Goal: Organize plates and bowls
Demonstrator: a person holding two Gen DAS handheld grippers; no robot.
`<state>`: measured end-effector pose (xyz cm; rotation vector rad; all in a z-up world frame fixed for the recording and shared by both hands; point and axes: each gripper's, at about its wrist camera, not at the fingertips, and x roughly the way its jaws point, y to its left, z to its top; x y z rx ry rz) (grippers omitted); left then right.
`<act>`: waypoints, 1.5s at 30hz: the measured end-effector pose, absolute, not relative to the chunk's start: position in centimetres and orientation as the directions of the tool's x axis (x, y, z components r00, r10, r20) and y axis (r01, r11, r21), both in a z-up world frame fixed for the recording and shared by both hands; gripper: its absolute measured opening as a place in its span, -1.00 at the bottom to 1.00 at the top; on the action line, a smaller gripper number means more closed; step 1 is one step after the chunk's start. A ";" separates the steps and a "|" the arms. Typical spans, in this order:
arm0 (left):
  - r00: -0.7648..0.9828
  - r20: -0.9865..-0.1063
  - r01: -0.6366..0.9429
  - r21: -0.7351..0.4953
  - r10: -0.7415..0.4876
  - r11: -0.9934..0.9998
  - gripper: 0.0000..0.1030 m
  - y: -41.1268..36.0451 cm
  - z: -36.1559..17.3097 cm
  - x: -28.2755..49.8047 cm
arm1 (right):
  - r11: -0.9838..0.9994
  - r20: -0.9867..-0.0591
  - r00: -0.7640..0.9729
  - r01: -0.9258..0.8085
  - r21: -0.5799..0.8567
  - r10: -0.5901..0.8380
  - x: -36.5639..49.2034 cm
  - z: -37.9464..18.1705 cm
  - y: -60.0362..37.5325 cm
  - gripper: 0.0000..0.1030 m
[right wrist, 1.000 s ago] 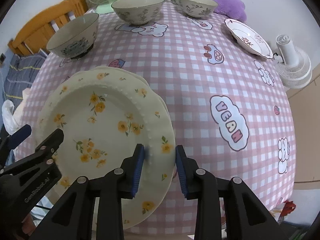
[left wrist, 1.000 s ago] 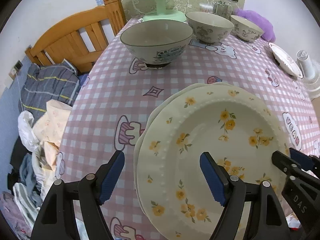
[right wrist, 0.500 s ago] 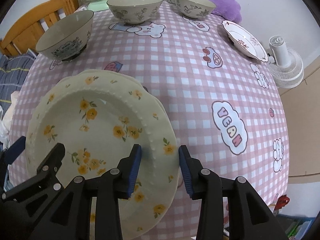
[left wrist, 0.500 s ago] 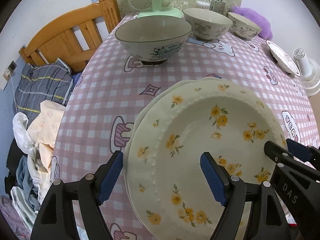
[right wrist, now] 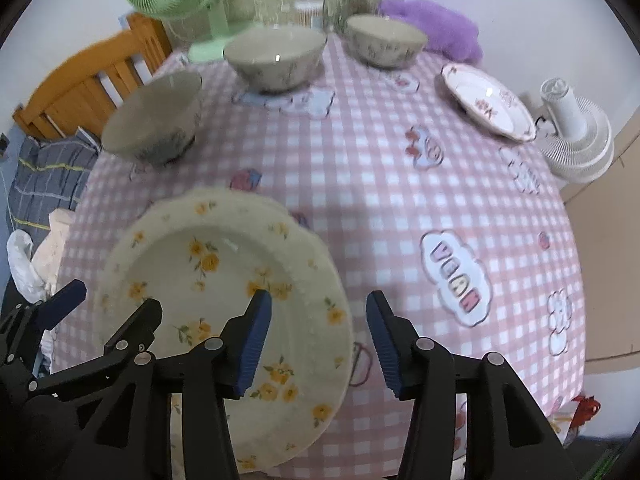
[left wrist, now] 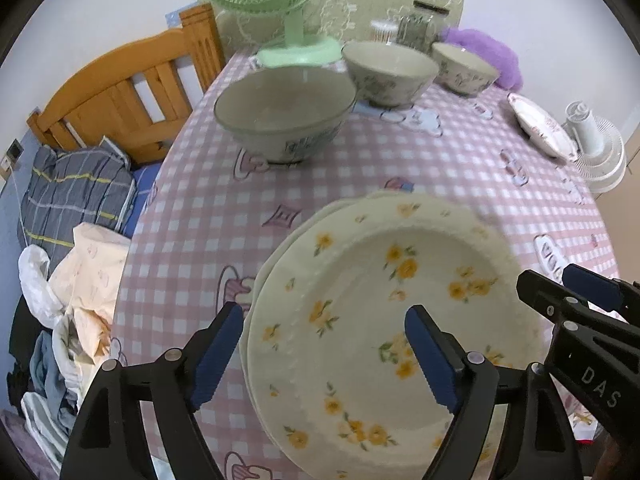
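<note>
A cream plate with yellow flowers [left wrist: 384, 304] lies on top of another like it at the near edge of the table; it also shows in the right wrist view [right wrist: 212, 292]. My left gripper [left wrist: 324, 356] is open over the stack's left rim. My right gripper [right wrist: 318, 340] is open over the stack's right rim, holding nothing. Three bowls stand farther back: a large one [left wrist: 284, 116] [right wrist: 154, 120], a middle one [left wrist: 390, 72] [right wrist: 276, 56] and a small one [left wrist: 464, 68] [right wrist: 386, 40]. A white plate with pink flowers [right wrist: 486, 100] sits at the right.
The table wears a pink checked cloth [right wrist: 380, 184]. A green fan [left wrist: 280, 4], a glass jar [left wrist: 416, 24] and a purple plush [right wrist: 436, 24] stand at the back. A white fan [right wrist: 576, 136] is at the right edge. A wooden bed frame [left wrist: 124, 92] with laundry is at the left.
My right gripper has opened and let go of the top plate's rim. Both grippers have pulled back and risen a little. The plate stack stays on the table.
</note>
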<state>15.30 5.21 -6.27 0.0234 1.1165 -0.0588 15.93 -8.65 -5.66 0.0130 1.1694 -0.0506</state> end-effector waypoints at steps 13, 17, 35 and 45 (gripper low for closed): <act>0.513 -0.857 0.063 -0.018 -0.048 0.998 0.82 -0.2 -3.2 16.1 | 0.996 -0.888 0.460 0.069 0.059 0.020 16.8 -2.8 -15.0 0.40; 0.521 -0.852 0.054 -0.029 -0.053 0.998 0.85 -3.1 -2.5 16.9 | 0.995 -0.876 0.482 0.071 0.073 0.029 17.3 -2.1 -17.8 0.41; 0.574 -0.819 -0.026 -0.025 -0.006 0.999 0.84 -16.5 -0.7 22.3 | 0.998 -0.828 0.556 -0.037 0.059 0.070 22.9 0.9 -30.4 0.47; 0.589 -0.807 -0.055 -0.005 0.029 0.998 0.84 -21.1 -1.4 26.7 | 0.995 -0.815 0.573 -0.001 0.097 0.080 27.3 -0.4 -35.9 0.54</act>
